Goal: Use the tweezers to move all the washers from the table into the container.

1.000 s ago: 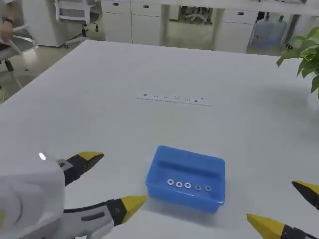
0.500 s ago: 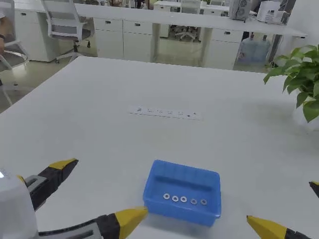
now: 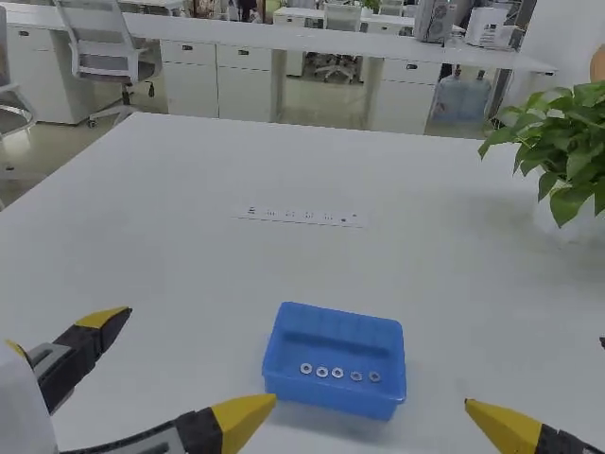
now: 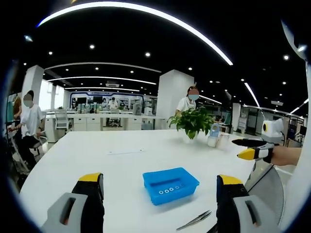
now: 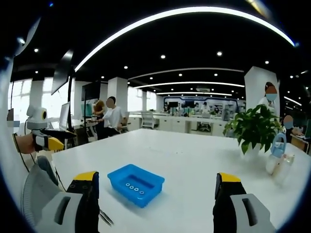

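- We hold the left tongs (image 3: 173, 367) and the right tongs (image 5: 155, 177) wide apart, both empty.
- The tweezers (image 4: 194, 221) lie on the bench (image 3: 189, 255).
- Five washers (image 3: 337, 373) sit in a row inside the blue container (image 3: 336, 317).
- A plant (image 3: 558, 132) stands beyond.
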{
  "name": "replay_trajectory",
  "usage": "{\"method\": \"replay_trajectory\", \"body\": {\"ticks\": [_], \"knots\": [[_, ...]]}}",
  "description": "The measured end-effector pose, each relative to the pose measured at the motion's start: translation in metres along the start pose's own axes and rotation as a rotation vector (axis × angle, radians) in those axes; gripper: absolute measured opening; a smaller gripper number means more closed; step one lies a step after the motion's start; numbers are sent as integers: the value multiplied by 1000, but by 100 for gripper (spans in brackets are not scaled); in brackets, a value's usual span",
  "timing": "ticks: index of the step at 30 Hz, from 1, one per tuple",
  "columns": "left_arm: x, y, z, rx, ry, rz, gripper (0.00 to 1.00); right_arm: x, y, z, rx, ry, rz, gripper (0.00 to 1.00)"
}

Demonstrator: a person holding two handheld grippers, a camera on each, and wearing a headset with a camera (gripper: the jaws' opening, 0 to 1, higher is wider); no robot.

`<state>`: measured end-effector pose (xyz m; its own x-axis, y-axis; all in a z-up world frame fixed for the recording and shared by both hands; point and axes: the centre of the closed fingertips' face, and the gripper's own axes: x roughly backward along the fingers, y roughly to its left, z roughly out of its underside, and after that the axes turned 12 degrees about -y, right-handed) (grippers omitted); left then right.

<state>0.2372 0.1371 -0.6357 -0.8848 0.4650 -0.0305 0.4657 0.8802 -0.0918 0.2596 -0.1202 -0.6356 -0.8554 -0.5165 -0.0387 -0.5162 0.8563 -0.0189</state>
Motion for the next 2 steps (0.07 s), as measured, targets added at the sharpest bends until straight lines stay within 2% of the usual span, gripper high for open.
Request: {"method": "replay_trajectory", "body": {"ticks": [2], "knots": [[-1, -3, 1, -6, 7, 3, 99, 1, -2, 1, -5, 3, 9, 99]]}}
